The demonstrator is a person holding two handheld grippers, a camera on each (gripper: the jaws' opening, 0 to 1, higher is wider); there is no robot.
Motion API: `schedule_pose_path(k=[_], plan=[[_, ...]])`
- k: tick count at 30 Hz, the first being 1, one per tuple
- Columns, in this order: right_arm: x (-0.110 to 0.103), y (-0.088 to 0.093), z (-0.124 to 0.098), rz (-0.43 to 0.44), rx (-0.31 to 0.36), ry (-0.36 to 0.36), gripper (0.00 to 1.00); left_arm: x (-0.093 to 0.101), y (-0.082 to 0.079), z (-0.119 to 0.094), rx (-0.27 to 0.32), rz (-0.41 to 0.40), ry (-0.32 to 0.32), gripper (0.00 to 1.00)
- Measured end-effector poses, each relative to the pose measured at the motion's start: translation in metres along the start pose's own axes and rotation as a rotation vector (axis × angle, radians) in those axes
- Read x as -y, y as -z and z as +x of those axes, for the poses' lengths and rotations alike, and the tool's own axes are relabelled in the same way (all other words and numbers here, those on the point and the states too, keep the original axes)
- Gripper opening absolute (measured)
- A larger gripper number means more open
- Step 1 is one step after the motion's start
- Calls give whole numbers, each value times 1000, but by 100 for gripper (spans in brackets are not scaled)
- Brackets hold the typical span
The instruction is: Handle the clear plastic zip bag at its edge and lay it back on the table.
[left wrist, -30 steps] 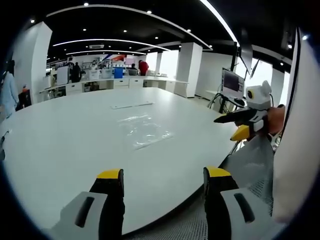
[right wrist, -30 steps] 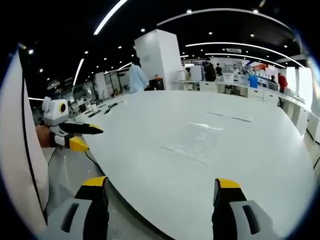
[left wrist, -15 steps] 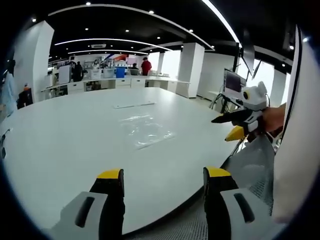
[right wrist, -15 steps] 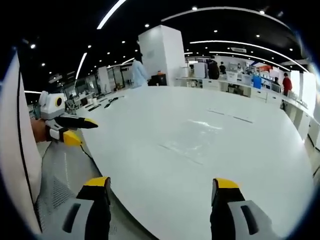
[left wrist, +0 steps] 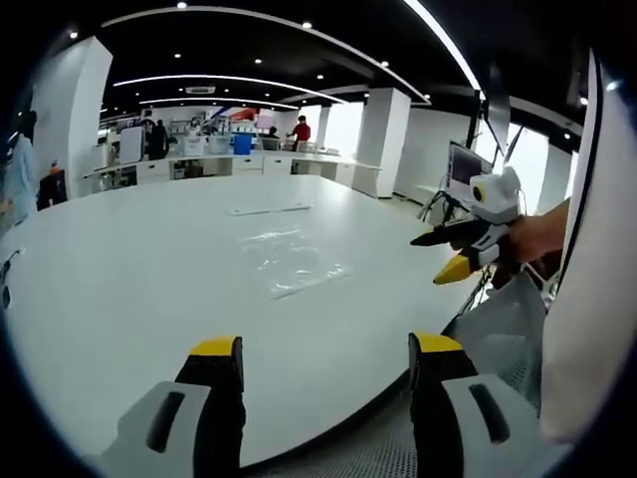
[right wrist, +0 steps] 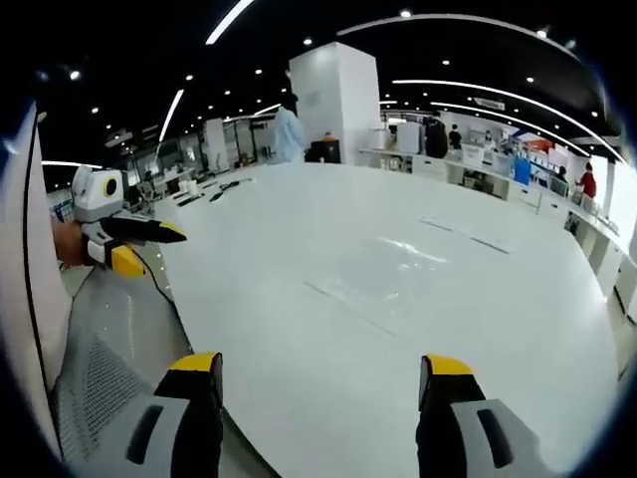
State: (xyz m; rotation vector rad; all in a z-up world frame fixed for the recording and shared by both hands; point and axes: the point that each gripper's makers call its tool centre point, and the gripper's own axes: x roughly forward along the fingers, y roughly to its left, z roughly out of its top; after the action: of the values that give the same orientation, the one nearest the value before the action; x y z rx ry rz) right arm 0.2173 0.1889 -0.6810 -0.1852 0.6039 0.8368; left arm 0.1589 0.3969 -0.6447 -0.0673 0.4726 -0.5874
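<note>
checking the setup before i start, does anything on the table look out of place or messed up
Nothing stands out. The clear zip bag lies flat on the white table, a little wrinkled but not visibly torn. Both hand-held grippers, left and right, are open, short of it.

Right gripper (right wrist: 318, 373) jaws apart above near table (right wrist: 299, 329) edge; clear zip bag (right wrist: 383, 279) lies flat farther in; left gripper (right wrist: 139, 244) at left.

Bright ceiling strips (left wrist: 438, 40) — glare on table (right wrist: 398, 249) — fisheye-warped edges
</note>
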Motion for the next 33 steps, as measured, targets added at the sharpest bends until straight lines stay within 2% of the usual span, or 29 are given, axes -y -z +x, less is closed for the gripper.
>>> schedule_pose_path(k=[15, 33], plan=[[17, -1, 22, -52, -40, -24, 78, -2, 0, 0, 2, -16, 0, 68], [37, -6, 51, -139, -106, -36, 68, -10, 2, -1, 11, -27, -23, 68]])
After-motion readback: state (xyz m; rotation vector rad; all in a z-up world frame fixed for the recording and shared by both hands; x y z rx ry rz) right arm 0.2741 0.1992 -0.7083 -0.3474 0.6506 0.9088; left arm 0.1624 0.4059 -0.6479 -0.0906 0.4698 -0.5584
